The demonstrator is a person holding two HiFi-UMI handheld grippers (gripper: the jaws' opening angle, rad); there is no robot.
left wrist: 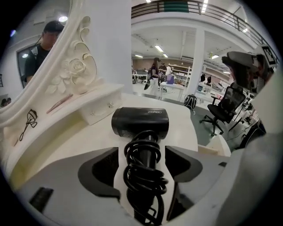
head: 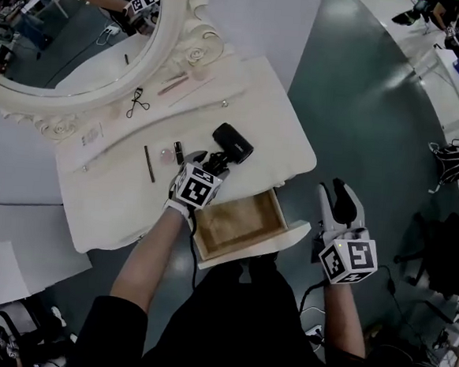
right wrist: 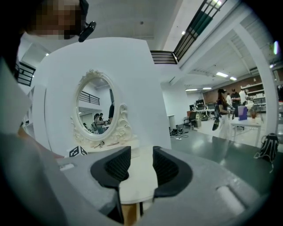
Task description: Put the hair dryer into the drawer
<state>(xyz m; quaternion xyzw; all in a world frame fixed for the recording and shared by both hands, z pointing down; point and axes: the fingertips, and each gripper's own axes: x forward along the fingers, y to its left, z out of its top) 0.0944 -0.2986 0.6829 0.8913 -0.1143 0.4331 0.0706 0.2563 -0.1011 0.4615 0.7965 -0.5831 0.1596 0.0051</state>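
The left gripper (head: pixel 207 163) (left wrist: pixel 141 159) has its jaws spread wide to either side of the hair dryer's handle. The right pad is against the coiled cord, and a sliver of the bench (head: pixel 273 131) shows between the left pad and the cord. I cannot tell if there is a firm squeeze. The right gripper (head: pixel 335 197) (right wrist: pixel 137 159) has its jaws narrowly apart with nothing between them.

The left forearm, bare below a dark sleeve, reaches from the person's body across the bench's front edge. The gloved hand is behind the marker cube and the gripper points toward the back edge. The right arm is held off the bench, past the right end of the front edge, with its gripper aimed forward over the floor.

The hair dryer (head: pixel 231 143) (left wrist: pixel 139 121) is black, with a short stubby barrel. Its cord is wound in loops around the handle. It lies on the bench near the front edge, toward the front right corner, just behind the drawer (head: pixel 238 223). The drawer is pulled out of the front edge and has a brown wooden inside.
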